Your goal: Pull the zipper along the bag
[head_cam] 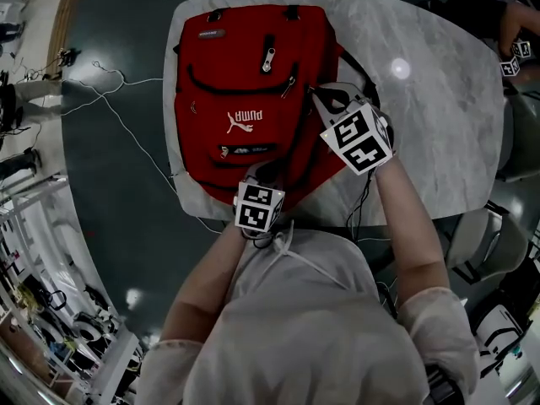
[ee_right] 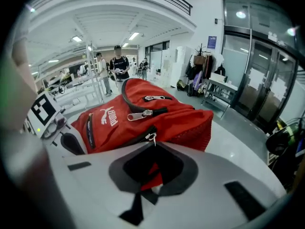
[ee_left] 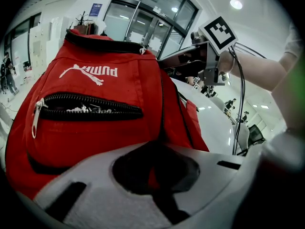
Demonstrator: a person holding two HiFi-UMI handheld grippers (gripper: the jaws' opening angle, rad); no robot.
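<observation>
Two grippers meet a red bag (head_cam: 245, 99) lying on a marble table (head_cam: 439, 142) in the head view, the left gripper (head_cam: 263, 174) at its near edge and the right gripper (head_cam: 326, 99) on its right side. The left gripper view shows those jaws closed on a fold of the bag's cloth. The right gripper view shows its jaws pinching red cloth too, a small silver zipper pull (ee_right: 152, 138) just past their tips.

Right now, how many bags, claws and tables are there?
Red backpack: 1
Claws: 2, the left claw and the right claw, both pinching the backpack
Table: 1
Total: 4
</observation>
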